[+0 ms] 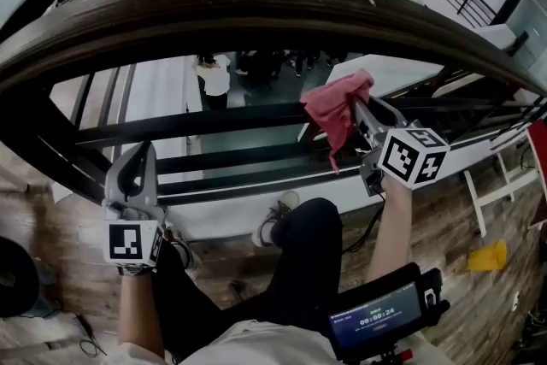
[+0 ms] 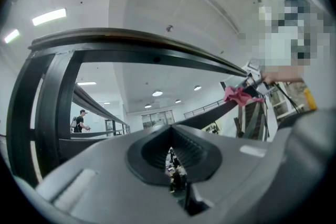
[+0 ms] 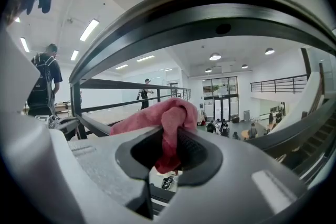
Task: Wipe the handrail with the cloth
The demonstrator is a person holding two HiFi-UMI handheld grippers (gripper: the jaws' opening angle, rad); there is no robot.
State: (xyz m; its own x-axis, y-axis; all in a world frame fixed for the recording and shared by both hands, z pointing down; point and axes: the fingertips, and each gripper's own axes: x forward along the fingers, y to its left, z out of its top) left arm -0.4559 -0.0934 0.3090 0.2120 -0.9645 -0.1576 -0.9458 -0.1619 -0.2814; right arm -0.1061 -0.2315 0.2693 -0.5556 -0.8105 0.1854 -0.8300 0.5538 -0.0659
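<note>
**Cloth clamped in the right fingers, under the handrail**

The left gripper points up at the railing with nothing in it. In the left gripper view its fingers are drawn together, and only a thin slit of the hall below shows between the ribbed pads. In the head view their tips lie over one of the dark lower bars of the railing. Whether they touch it cannot be told.

Above and beyond both pairs of fingers, the broad dark handrail curves across the whole view from left to right. From the left gripper's camera it runs overhead and off to the right. The pink cloth shows small there, far to the right of the left fingers.

The right gripper is raised higher than the left. Its fingers are closed on the cloth, which is pinched in a fold between the pads. The rest bunches out above and to the left of the tips. In the head view the cloth hangs down just left of the right fingers. It lies below the handrail with a strip of light between the two, so it appears not to touch the rail.
</note>
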